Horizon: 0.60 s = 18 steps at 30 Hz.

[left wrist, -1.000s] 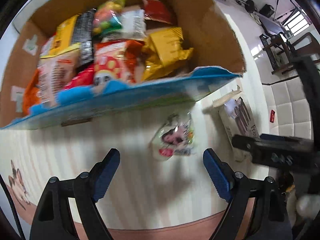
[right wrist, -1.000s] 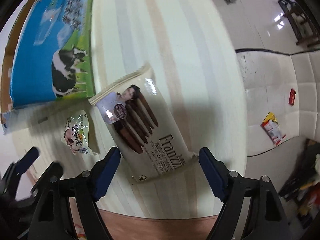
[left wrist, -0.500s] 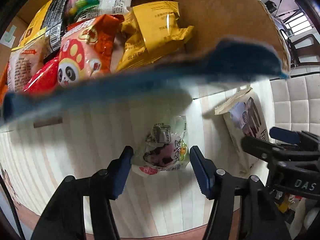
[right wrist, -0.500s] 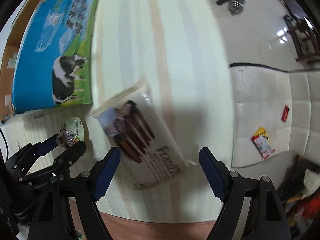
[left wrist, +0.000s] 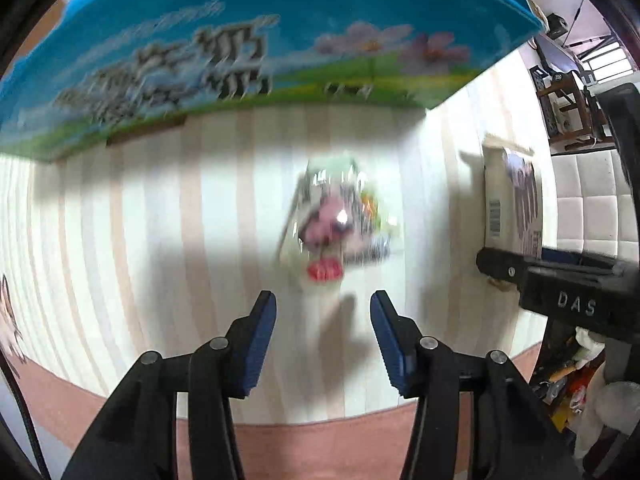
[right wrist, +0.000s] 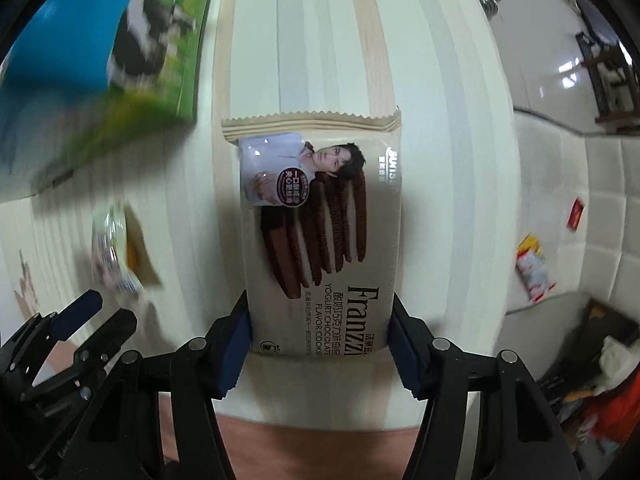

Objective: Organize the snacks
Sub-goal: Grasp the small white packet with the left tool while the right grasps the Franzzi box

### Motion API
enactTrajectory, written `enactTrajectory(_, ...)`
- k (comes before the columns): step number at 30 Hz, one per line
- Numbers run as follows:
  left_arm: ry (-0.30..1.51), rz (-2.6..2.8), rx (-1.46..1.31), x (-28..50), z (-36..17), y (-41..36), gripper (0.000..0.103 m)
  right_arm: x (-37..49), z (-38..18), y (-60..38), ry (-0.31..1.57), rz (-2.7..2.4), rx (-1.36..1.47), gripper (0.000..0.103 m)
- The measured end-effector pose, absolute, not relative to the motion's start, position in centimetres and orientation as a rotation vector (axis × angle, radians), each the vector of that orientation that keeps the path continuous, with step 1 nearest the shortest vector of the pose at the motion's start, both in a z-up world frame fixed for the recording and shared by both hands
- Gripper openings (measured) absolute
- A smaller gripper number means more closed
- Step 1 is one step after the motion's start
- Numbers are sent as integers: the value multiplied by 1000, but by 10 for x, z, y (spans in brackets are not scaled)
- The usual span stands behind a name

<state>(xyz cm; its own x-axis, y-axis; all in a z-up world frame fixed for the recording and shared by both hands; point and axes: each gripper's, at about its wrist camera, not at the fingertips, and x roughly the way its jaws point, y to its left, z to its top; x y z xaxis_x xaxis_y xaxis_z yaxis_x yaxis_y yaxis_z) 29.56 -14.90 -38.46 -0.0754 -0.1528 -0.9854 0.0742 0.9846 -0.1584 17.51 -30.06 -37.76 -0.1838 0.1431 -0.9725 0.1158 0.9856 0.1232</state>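
**Two snacks, two claws, one box waiting**

Two packets lie on the striped table (right wrist: 304, 40), and we have a claw lowered over each. The Franzzi cookie pack (right wrist: 320, 240) lies flat with its long side running away from our right claw (right wrist: 320, 344). Its near end sits between the blue pads (right wrist: 236, 340), which are closing and appear to touch both edges of the wrapper. We judge the grip to be just taking hold across the short width, the only span narrow enough to pinch.

The small clear snack bag (left wrist: 340, 220) with a pink cartoon print sits further left, close to the box. It is blurred in the left wrist view. Our left claw (left wrist: 322, 320) points down at it with its fingers closing, yet the bag lies just ahead of the tips, not between them. We read that claw as not yet grasping anything, and it likely needs to advance a little before the pinch lands.

Beyond both packets stands the cardboard box (left wrist: 240, 40), its blue printed side showing a cow and a meadow. It is the likely destination, which would explain why both snacks are being taken at their near ends, leaving the far ends free to go in first.

Off the table, on the white padded mat (right wrist: 580, 280), a red and yellow wrapper (right wrist: 534, 268) lies well apart from everything else.
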Motion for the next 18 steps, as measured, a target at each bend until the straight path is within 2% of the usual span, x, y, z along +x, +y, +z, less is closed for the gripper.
enactTrajectory(3, 1610, -183, -129, 293, -377, -134, 47, 167, -374, -305, 1756, 36, 279, 65)
enactTrajectory(5, 1604, -172, -179, 295, -373, -123, 47, 169, -369, -308, 1745, 29, 303, 72)
enactTrajectory(6, 1607, -172, -233, 297, -369, -115, 47, 171, -365, -309, 1735, 22, 312, 81)
enactTrajectory(7, 1604, -172, -265, 300, -366, -111, 48, 172, -364, -313, 1724, 17, 324, 85)
enactTrajectory(9, 1600, -170, -284, 311, -364, -108, 55, 176, -362, -317, 1712, 10, 342, 85)
enactTrajectory(18, 1738, -159, -323, 361, -395, -125, 56, 192, -377, -325, 1722, -36, 364, 85)
